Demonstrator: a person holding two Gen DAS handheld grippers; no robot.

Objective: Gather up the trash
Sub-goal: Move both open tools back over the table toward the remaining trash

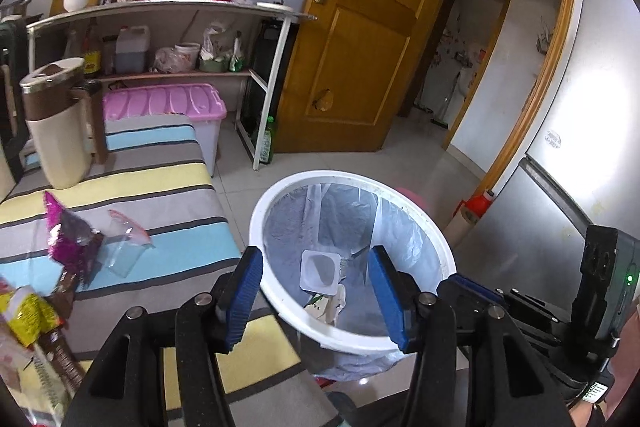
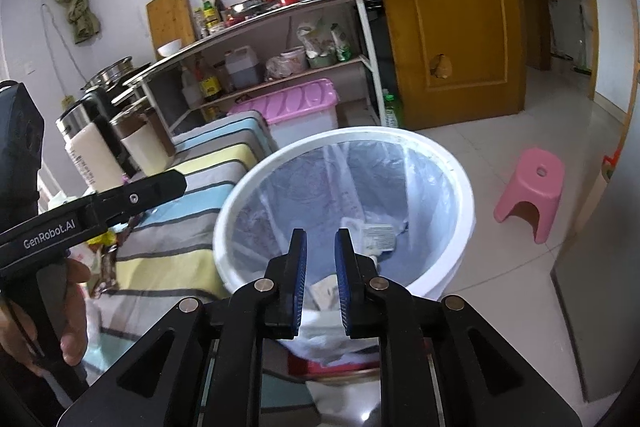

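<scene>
left hand-held gripper (image 1: 316, 291) agape over bin (image 1: 424, 223)

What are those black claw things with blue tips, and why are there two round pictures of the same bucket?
A person holds a grabbing tool in each hand, with a camera on each tool, so you see two views. The left gripper is open and empty. The right gripper is open just a little, also empty. Both hover over the white bin, which is lined with a plastic bag. Inside lies a small white cup and some paper scraps. On the striped cloth beside the bin, wrappers are waiting to be picked up.
</scene>
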